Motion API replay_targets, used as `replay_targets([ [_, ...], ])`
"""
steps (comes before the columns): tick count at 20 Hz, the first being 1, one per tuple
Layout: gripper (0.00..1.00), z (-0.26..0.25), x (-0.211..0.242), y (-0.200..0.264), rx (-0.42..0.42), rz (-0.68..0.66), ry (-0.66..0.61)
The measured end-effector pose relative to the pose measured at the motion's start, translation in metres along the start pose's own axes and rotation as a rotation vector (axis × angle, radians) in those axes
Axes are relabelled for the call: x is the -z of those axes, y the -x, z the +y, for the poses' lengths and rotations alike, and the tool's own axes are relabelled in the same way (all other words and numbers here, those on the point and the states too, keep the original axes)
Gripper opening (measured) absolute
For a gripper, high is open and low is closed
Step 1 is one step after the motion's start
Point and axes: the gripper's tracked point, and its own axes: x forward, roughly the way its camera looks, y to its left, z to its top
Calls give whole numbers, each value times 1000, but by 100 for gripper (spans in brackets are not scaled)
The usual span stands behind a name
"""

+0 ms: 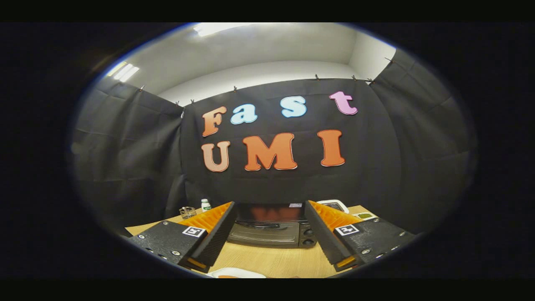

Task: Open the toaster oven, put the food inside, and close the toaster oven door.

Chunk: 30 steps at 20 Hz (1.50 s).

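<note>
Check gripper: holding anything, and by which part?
Nothing held. The gripper is open, fingers spread with bare table between them; the toaster oven sits beyond, untouched, door closed.

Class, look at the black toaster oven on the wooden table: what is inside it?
Unknown: the black toaster oven, beyond the open gripper, has its door shut, with reflections on its dark glass.

Black toaster oven [271,230] at 12 o'clock from the gripper [269,234], whose wide-apart fingers hold nothing. Light tan wood-grain table [271,261]. White plate [236,274] at 6 o'clock. White, green-labelled bottle [205,205] at 10 o'clock. Black cloth wall [125,146], white ceiling [259,50].
</note>
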Motion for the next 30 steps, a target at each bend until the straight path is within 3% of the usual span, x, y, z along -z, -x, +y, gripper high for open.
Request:
replay_targets([
  [10, 97, 4, 69, -44, 5, 142, -40],
  [20, 97, 17, 154, -147, 74, 302, 23],
  [27, 97, 33, 173, -206, 111, 274, 92],
  [30, 89, 40, 175, -209, 110, 255, 98],
])
